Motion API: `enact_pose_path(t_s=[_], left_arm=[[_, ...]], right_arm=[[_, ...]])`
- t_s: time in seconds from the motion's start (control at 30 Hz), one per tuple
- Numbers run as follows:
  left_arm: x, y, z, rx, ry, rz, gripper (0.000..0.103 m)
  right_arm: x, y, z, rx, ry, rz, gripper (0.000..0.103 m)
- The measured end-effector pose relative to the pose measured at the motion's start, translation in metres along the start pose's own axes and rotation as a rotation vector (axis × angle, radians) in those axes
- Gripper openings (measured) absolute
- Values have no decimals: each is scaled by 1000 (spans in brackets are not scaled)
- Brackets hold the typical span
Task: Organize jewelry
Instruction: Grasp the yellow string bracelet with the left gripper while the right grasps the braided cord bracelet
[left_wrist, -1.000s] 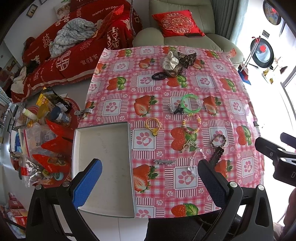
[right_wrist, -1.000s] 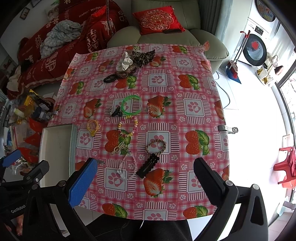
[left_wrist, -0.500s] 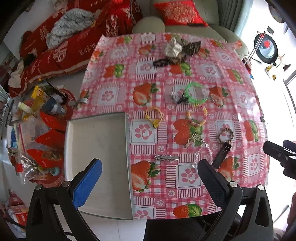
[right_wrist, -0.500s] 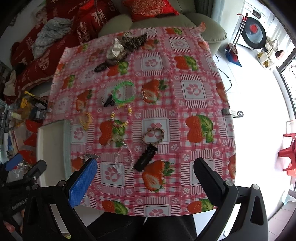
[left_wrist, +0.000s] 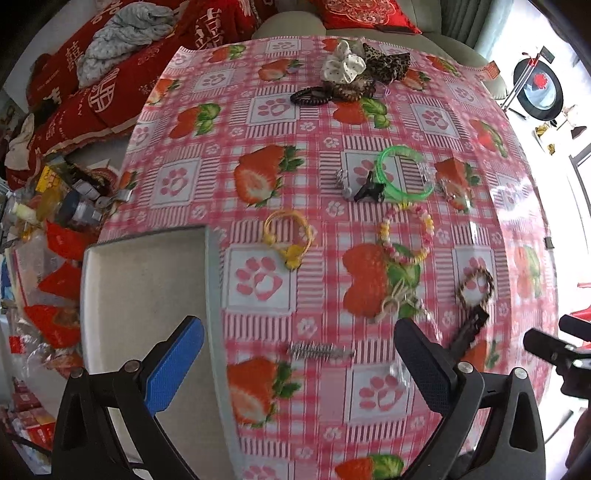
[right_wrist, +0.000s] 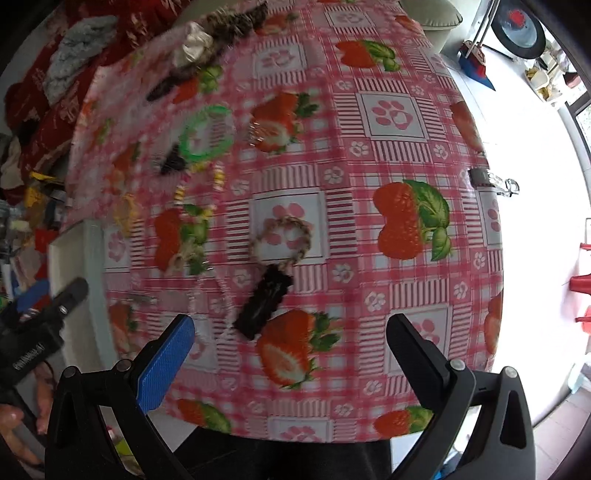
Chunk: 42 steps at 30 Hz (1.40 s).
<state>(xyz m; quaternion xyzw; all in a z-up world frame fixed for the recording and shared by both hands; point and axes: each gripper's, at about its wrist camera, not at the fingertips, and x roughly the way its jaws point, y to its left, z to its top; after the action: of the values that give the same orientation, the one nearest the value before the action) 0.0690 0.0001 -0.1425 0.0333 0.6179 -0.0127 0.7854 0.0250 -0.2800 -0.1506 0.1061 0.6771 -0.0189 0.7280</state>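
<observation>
Both hand-held grippers spread wide, holding nothing: left hand-held gripper (left_wrist: 295, 362) above near edge of surface (left_wrist: 424, 110), right hand-held gripper (right_wrist: 290, 345) low over black clip (right_wrist: 264, 304).

Jewelry all loose on surface: silver hair clip (left_wrist: 320, 350) between left fingers, just right of white tray (left_wrist: 144, 280); yellow ring (left_wrist: 289, 236), bead bracelet (left_wrist: 406, 236), green bangle (left_wrist: 404, 173) farther out. Tray empty.

Likely step: first pick. Advice: centre fingers on one item, come straight down, close across narrow side, avoid snagging neighbouring chain.
</observation>
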Motion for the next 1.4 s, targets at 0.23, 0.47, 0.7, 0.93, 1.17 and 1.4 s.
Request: enact_pose_path(t_s=[0.23, 0.47, 0.7, 0.93, 1.17, 1.4], left_arm=[[36, -8, 23, 3, -1, 16, 81], [75, -15, 42, -6, -4, 44, 81], [106, -7, 50, -60, 15, 70, 81], [112, 1, 58, -115, 1, 10, 81], [105, -5, 54, -83, -31, -18, 23], [95, -8, 54, -75, -32, -68, 22]], right_arm=[[35, -6, 23, -11, 19, -24, 103], [66, -10, 43, -29, 20, -61, 103], [86, -6, 50, -76, 6, -104, 91], [98, 22, 48, -148, -37, -145, 78], [103, 56, 50, -195, -59, -140, 53], [90, 73, 46, -168, -60, -102, 6]])
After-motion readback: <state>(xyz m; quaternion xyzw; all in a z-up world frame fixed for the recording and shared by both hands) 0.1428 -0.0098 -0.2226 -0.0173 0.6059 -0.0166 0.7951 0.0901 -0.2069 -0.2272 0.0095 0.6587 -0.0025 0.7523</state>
